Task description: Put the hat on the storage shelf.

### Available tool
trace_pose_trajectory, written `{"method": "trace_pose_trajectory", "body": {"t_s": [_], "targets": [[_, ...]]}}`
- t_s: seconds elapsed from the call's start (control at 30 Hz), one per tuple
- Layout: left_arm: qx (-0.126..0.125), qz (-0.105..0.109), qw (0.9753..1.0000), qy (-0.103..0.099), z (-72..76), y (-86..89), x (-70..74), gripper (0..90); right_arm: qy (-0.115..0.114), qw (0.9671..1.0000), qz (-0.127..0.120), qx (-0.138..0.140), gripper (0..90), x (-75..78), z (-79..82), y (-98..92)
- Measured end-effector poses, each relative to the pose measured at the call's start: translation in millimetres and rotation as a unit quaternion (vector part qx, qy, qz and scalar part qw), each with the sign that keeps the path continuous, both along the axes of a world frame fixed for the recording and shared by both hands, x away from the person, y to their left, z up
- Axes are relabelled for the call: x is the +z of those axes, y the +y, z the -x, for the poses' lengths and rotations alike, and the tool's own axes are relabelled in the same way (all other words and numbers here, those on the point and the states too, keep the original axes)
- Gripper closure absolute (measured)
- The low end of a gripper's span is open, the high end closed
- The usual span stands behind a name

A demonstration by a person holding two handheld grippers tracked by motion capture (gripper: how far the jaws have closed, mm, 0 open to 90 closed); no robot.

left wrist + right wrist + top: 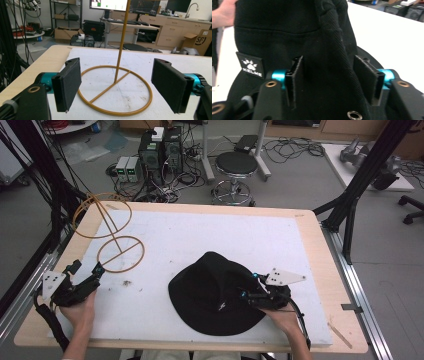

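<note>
A black bucket hat [210,295] lies brim down on the white mat [200,235], near the front. My right gripper [249,285] is at its right side, open, one jaw on each side of a ridge of the crown [324,50], the pads [295,72] close against the cloth. A white paw label [251,65] is sewn on the hat. A gold wire hat stand [121,254] rises at the left, with a round base [115,87] and a thin stem. My left gripper [87,268] is open just in front of that base, holding nothing.
The wooden table edge [320,270] frames the mat. Black frame posts [360,175] stand at the right and cables at the left. A stool [236,165] and computer boxes sit on the floor behind. A hand [222,15] shows beyond the hat.
</note>
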State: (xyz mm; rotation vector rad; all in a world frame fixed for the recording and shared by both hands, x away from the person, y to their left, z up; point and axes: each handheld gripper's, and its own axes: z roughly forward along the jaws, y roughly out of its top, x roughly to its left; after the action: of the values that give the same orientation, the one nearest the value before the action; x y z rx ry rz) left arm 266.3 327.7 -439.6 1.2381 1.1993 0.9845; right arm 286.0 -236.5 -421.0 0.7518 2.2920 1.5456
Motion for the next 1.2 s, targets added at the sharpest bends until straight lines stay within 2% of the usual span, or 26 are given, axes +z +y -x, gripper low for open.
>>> {"method": "trace_pose_trajectory", "body": {"t_s": [0.13, 0.17, 0.23, 0.27, 0.3, 0.37, 0.4, 0.43, 0.5, 0.67, 1.2], "targets": [[0.000, 0.000, 1.0000, 0.001, -0.1, 0.1, -0.1, 24.2, 0.004, 1.0000, -0.004, 0.008, 48.8, -0.4, -0.2, -0.3], [0.000, 0.000, 1.0000, 0.000, -0.1, 0.1, -0.1, 24.2, 0.004, 0.9999, -0.009, 0.008, 53.0, -1.0, -0.3, -1.3], [0.000, 0.000, 1.0000, 0.000, 0.0, 0.0, 0.0, 24.2, 0.010, 0.9998, -0.014, 0.008, 54.2, -1.0, -0.3, -2.0], [0.000, 0.000, 1.0000, 0.000, -0.1, 0.0, -0.1, 24.2, 0.012, 0.9997, -0.019, 0.008, 59.5, -1.2, -1.2, -3.4], [0.000, 0.000, 1.0000, 0.000, -0.1, 0.1, -0.1, 24.2, 0.012, 0.9997, -0.019, 0.008, 59.5, -1.2, -1.2, -3.4], [0.000, 0.000, 1.0000, 0.000, -0.2, 0.1, -0.1, 24.2, 0.007, 0.9998, -0.016, 0.004, 66.4, -1.2, -1.2, -4.1], [0.000, 0.000, 1.0000, 0.000, -0.2, 0.0, -0.1, 24.2, 0.008, 0.9999, -0.007, 0.001, 77.6, -1.4, -0.9, -3.4], [0.000, -0.001, 1.0000, 0.001, -0.2, 0.1, -0.1, 24.3, 0.009, 0.9999, -0.002, 0.004, 84.0, -1.5, -1.1, -2.8], [0.000, -0.001, 1.0000, 0.000, -0.1, -0.3, 0.0, 24.3, 0.012, 0.9999, 0.000, 0.006, 86.5, -1.6, -1.0, -2.1], [-0.001, -0.001, 1.0000, 0.000, 0.1, -0.5, 0.2, 24.4, 0.026, 0.9997, -0.003, 0.001, 88.3, -1.2, -2.1, -1.5], [-0.002, -0.004, 1.0000, 0.000, -0.2, -0.4, 0.2, 24.4, 0.029, 0.9993, -0.025, -0.003, 88.2, -4.0, -2.8, -4.1]]}}
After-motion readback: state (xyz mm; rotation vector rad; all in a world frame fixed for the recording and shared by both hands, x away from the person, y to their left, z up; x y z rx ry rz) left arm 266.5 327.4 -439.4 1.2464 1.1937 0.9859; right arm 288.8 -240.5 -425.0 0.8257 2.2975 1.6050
